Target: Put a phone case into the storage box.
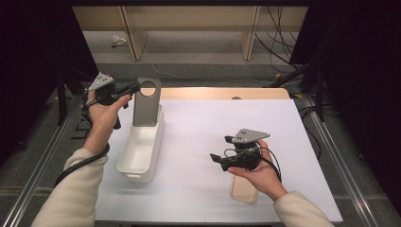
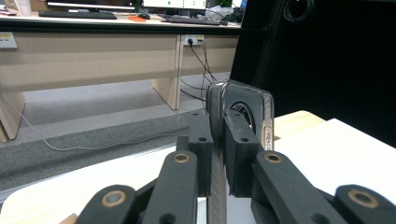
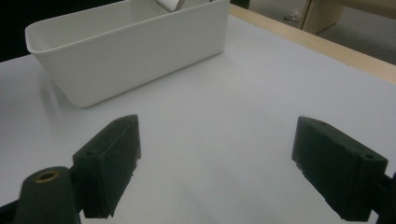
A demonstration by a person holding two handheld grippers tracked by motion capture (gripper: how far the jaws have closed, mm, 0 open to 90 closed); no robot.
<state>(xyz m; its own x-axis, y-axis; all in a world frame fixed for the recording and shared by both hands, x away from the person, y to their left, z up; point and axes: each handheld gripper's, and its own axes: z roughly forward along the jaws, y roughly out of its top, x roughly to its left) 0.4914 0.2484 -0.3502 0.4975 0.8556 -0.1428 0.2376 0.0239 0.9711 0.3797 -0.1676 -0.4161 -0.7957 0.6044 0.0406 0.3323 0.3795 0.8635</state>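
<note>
Grey plate getting held upright over the white tub

Matte white bench [image 1: 198,142], then a glossy rounded plastic tub [image 1: 139,151]. The flat grey metal plate [image 1: 146,101] with a round hole stands in the tub's far end, pinched by the left claw [image 1: 132,88]. The right claw [image 1: 218,158] hangs wide open, empty.

My left tool [image 1: 134,88] is raised at arm's length, pointing level and to the right, its jaws clamped together; my left hand [image 1: 105,113] grips it from beneath, forearm stretched forward. My right tool [image 1: 216,158] sits low and near me, pointing left, jaws spread wide apart
</note>
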